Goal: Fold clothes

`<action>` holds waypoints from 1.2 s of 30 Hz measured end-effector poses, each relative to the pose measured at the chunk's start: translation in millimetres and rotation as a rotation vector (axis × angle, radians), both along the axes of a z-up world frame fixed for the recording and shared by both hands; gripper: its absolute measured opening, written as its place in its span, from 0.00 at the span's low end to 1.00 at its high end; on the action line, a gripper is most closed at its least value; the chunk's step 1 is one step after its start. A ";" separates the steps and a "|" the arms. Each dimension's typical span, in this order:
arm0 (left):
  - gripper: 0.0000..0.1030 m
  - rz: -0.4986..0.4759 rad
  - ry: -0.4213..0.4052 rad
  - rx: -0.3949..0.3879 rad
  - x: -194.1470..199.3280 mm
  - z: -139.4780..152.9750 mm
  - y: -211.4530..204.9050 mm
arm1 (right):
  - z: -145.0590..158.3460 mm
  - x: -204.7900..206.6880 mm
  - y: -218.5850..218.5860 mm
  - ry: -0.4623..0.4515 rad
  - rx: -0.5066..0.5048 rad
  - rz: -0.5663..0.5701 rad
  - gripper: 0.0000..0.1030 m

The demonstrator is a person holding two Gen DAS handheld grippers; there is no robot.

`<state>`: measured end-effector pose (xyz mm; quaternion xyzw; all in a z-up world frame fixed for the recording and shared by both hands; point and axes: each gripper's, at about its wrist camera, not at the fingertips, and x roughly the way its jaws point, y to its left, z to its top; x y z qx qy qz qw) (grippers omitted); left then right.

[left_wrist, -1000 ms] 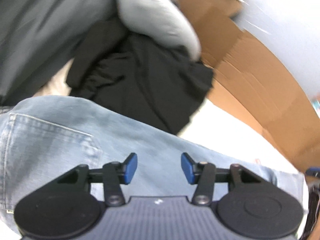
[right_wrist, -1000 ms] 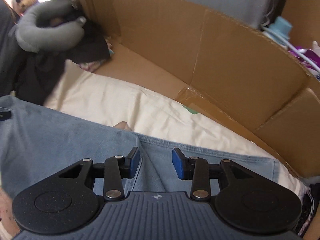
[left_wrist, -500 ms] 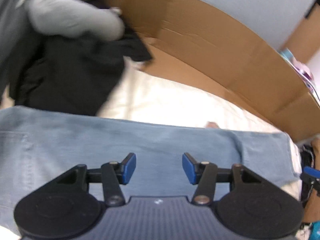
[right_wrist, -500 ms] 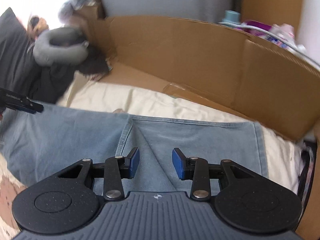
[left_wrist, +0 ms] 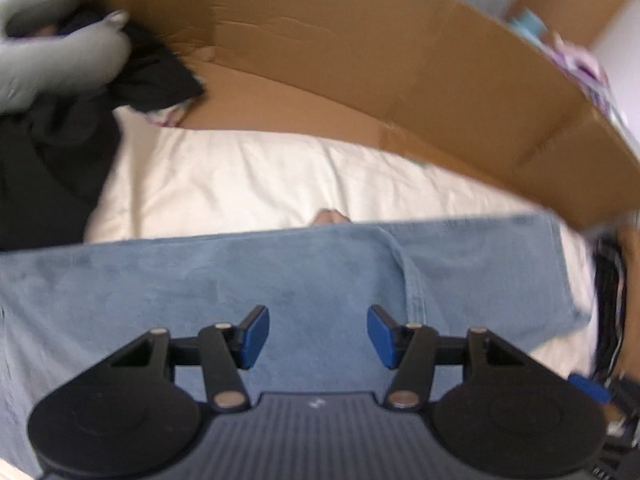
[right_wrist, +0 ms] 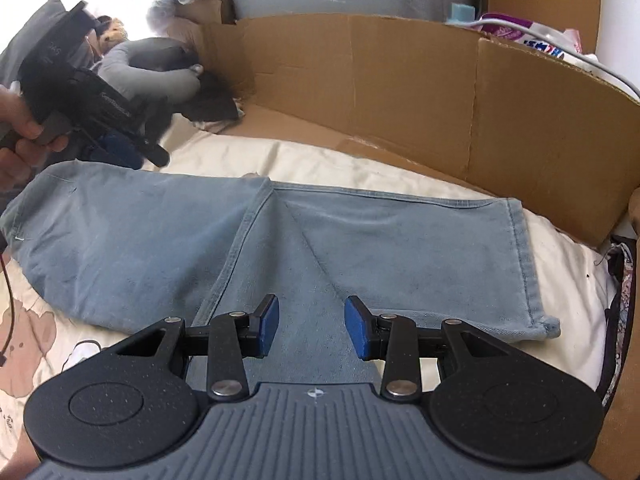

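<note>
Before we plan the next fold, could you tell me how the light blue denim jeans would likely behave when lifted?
The light blue denim jeans would probably drape limply, since they lie flat and creased on the cream bedsheet. The thick stitched hem suggests fairly heavy cloth, unlikely to slip.

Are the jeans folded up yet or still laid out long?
Still laid out long. The jeans lie flat across the cream bedding, with the hem end out to the right and no end turned back over.
</note>
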<state>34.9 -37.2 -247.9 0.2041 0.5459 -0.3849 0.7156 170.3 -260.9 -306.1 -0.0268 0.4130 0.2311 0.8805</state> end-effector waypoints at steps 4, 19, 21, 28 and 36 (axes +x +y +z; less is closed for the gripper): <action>0.56 -0.051 0.010 0.051 -19.6 1.7 -9.7 | -12.4 1.4 -5.5 0.036 0.029 -0.014 0.43; 0.56 -0.049 0.115 -0.059 -60.7 -5.2 2.3 | -19.7 -14.6 -0.3 0.054 0.069 -0.054 0.44; 0.55 -0.037 0.156 -0.058 -69.2 -19.5 10.9 | -20.2 -20.7 1.0 0.060 0.047 -0.051 0.49; 0.50 0.006 0.234 -0.059 -91.0 -57.1 30.7 | -34.4 -37.8 16.1 0.070 0.016 -0.024 0.54; 0.41 0.022 0.347 -0.063 -104.2 -77.9 44.5 | -43.8 -45.0 26.3 0.109 0.016 0.022 0.54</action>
